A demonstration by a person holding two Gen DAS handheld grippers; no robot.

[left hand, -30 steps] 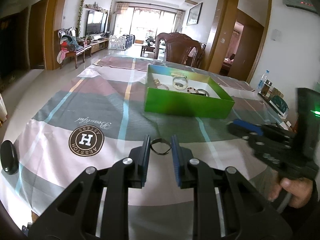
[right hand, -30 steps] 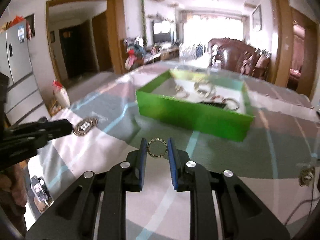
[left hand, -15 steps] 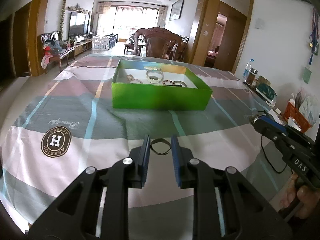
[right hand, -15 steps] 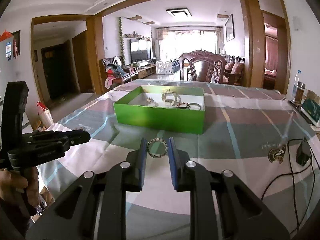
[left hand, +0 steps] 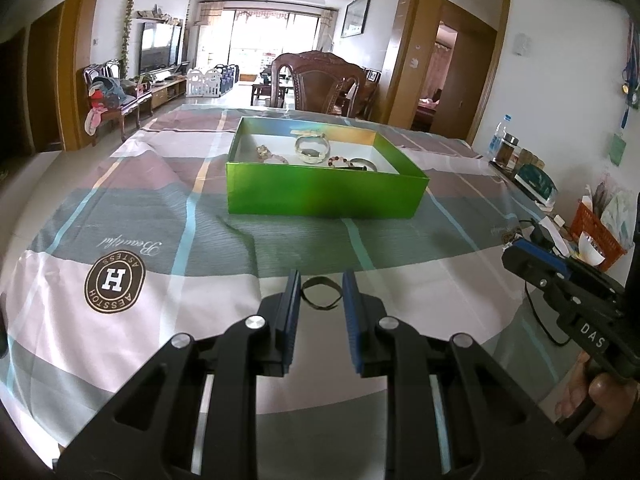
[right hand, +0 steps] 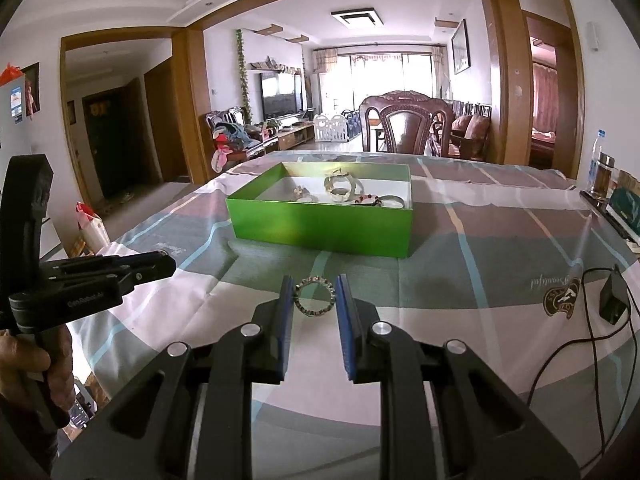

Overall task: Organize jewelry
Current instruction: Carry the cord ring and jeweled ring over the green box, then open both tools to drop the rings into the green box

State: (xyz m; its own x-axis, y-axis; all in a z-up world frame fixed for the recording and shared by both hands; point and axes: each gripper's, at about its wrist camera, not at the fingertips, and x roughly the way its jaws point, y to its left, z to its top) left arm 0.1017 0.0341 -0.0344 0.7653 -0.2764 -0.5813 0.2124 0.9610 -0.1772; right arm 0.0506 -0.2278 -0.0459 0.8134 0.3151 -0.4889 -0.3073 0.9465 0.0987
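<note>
Left wrist view, tablecloth (left hand: pixel 132 184) logo (left hand: pixel 115 281) reading "AESSTOH", script "Beautiful" (left hand: pixel 130 246).

Bright daylight floods in from the far balcony windows (left hand: pixel 264 36), blown out white. Both views are sharp, with fisheye bending and dark corners. A soft shadow lies near the green box (right hand: pixel 320 224).

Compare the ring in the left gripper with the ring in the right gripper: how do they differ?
The dark ring is a thin, plain band; the beaded ring is thicker and studded with pale stones. The dark ring looks slightly bent; the beaded ring keeps a round outline. Both are clamped between blue-padded jaws, short of the green box.
</note>
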